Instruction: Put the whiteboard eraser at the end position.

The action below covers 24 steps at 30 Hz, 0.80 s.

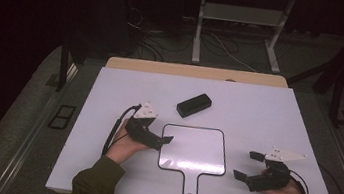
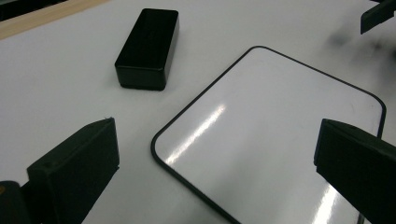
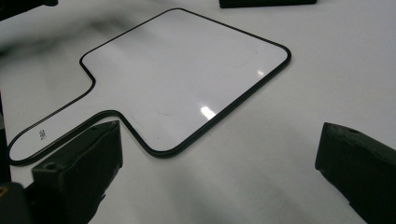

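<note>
- At a white table (image 1: 106,118), you held 2 grippers low over the surface, 1 on either side of a small whiteboard paddle (image 1: 193,148) with a thin black rim and a short handle.
- Your left gripper (image 1: 167,140) sat at the paddle's left edge, its jaws spread wide and clamped on nothing; 1 jaw tip reached just to the black rim in the high view.
- In the left gripper view, the paddle (image 2: 280,135) lay between and ahead of the 2 parted jaws, its rounded near corner closest to the camera and glare streaking its glossy face.
- Your right gripper (image 1: 248,166) waited off the paddle's right edge, near but clear of it, jaws likewise wide apart and empty.
- In the right gripper view, the paddle (image 3: 187,79) stretched ahead of the jaws, its handle running toward the left jaw and bearing a small printed mark near the end.
- The paddle lay flat at the table's middle front, handle pointing back toward you and ending close to the near edge.
- A black rectangular eraser block (image 1: 194,105) rested beyond the paddle's top left corner, apart from it and from both grippers; in the left gripper view the block (image 2: 148,46) lay further out, just past the paddle's edge.
</note>
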Each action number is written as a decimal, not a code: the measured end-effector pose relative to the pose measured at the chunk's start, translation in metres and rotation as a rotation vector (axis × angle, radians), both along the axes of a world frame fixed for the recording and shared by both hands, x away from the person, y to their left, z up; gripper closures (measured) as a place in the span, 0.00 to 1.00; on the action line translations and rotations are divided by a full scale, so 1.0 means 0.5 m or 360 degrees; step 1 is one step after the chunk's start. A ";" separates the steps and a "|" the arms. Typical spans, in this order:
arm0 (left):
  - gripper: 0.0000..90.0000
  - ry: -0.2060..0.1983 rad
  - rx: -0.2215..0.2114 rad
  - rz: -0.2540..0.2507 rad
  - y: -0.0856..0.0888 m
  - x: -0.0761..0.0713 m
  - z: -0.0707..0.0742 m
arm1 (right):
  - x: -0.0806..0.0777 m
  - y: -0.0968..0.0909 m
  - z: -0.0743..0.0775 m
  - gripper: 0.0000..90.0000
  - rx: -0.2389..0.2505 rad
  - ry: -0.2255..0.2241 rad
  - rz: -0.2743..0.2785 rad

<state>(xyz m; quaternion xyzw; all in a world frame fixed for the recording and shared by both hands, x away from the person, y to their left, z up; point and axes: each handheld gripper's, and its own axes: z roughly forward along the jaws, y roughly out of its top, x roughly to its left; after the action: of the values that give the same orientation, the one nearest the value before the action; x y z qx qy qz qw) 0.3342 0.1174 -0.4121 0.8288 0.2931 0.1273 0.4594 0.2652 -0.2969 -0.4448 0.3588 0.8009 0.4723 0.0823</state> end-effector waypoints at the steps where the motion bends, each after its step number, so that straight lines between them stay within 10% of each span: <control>1: 0.00 -0.0005 -0.0010 0.0006 0.004 -0.004 -0.001 | 0.000 0.001 0.000 0.00 -0.0002 0.0002 -0.0001; 24: 0.00 0.0011 -0.0076 0.0062 0.089 -0.100 -0.039 | 0.001 0.004 -0.002 0.00 -0.0021 -0.0001 0.0001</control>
<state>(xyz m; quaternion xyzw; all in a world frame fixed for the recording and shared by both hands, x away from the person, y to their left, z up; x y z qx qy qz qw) 0.2843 0.1622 -0.4317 0.8122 0.3136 0.1263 0.4754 0.2655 -0.2948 -0.4456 0.3578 0.8040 0.4673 0.0849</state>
